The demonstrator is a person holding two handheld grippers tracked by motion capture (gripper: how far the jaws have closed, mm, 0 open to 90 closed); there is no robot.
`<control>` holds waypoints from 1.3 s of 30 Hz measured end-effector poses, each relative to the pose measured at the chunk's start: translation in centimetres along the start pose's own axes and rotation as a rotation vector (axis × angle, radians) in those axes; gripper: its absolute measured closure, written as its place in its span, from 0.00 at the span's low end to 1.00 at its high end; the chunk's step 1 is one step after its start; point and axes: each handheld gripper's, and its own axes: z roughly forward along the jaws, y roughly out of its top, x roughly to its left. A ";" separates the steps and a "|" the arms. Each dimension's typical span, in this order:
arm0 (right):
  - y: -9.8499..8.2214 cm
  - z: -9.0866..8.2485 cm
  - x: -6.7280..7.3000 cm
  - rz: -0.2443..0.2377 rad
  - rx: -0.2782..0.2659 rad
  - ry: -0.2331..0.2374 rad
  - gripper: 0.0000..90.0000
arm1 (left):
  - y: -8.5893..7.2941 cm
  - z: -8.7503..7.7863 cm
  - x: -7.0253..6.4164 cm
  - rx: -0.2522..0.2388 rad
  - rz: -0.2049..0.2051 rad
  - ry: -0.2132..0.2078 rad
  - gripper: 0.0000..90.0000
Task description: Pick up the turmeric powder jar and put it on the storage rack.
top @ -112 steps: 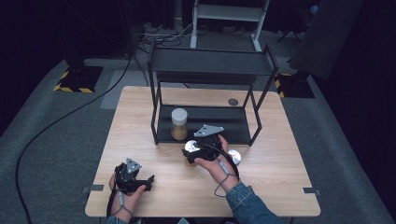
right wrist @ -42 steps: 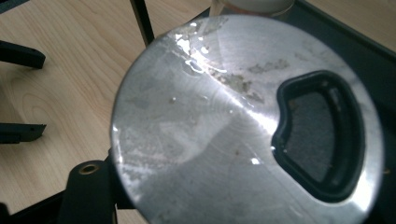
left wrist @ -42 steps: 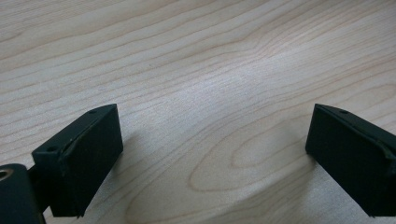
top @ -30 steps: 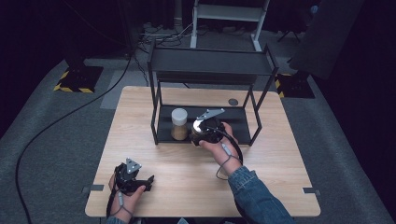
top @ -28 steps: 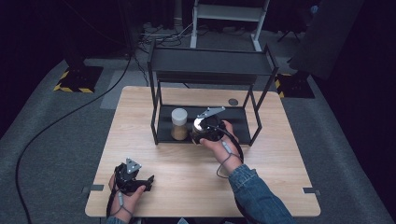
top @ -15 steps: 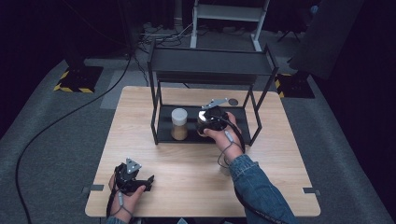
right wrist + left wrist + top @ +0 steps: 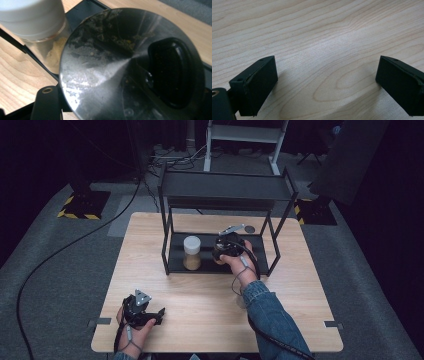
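My right gripper [image 7: 226, 246] is clamped on what looks like a steel-lidded shaker [image 7: 130, 65] beside the white-capped jar [image 7: 192, 252]; my left gripper [image 7: 325, 82] gapes.

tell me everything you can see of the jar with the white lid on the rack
The jar is a small clear cylinder, glass or plastic by its look, with a broad white lid, shut. A tan powder fills about its lower half. It stands upright on the bottom shelf of the black metal rack, toward the left end. In the right gripper view it sits apart from the shiny round container, and nothing grips it.

Dark studio: hazard-taped stands [image 7: 79, 205], cables [image 7: 60, 251]
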 end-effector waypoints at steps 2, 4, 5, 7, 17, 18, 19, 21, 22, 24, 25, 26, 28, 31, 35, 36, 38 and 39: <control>-0.1 0.5 -0.1 0.003 0.004 -0.002 0.35 | 0.0 0.0 0.0 0.000 0.000 0.000 0.04; -0.1 0.9 -0.2 0.002 0.015 -0.001 0.35 | 0.0 0.0 0.0 0.000 0.000 0.000 0.04; -0.1 1.1 -0.2 0.004 0.016 0.002 0.35 | 0.0 0.0 0.0 0.000 0.000 0.000 0.04; -0.1 1.6 -0.1 -0.001 0.026 0.004 0.35 | 0.0 0.0 0.0 0.000 0.000 0.000 0.04; -0.2 3.3 0.0 -0.005 0.045 0.019 0.35 | 0.0 0.0 0.0 0.000 0.000 0.000 0.04; -0.3 3.5 0.0 -0.001 0.047 0.019 0.35 | 0.0 0.0 0.0 0.000 0.000 0.000 0.04; -0.3 3.6 0.0 -0.001 0.049 0.017 0.35 | 0.0 0.0 0.0 0.000 0.000 0.000 0.04; -0.3 3.7 0.0 0.001 0.051 0.016 0.35 | 0.0 0.0 0.0 0.000 0.000 0.000 0.04; -0.4 3.8 0.0 0.003 0.052 0.015 0.35 | 0.0 0.0 0.0 0.000 0.000 0.000 0.04; -0.3 3.8 -0.1 0.006 0.056 0.018 0.35 | 0.0 0.0 0.0 0.000 0.000 0.000 0.04; -0.4 3.9 -0.1 0.010 0.057 0.020 0.35 | 0.0 0.0 0.0 0.000 0.000 0.000 0.04; -0.4 3.9 -0.1 0.014 0.057 0.022 0.35 | 0.0 0.0 0.0 0.000 0.000 0.000 0.04; -0.5 4.1 -0.1 0.013 0.060 0.025 0.35 | 0.0 0.0 0.0 0.000 0.000 0.000 0.04; -0.6 4.2 -0.2 0.019 0.056 0.028 0.35 | 0.0 0.0 0.0 0.000 0.000 0.000 0.04; -0.7 4.1 -0.4 0.024 0.058 0.031 0.35 | 0.0 0.0 0.0 0.000 0.000 0.000 0.04; -0.8 4.1 -0.5 0.025 0.059 0.033 0.35 | 0.0 0.0 0.0 0.000 0.000 0.000 0.04; -0.7 4.1 -0.4 0.018 0.061 0.031 0.35 | 0.0 0.0 0.0 0.000 0.000 0.000 0.04; -0.7 4.1 -0.4 0.017 0.064 0.032 0.35 | 0.0 0.0 0.0 0.000 0.000 0.000 0.04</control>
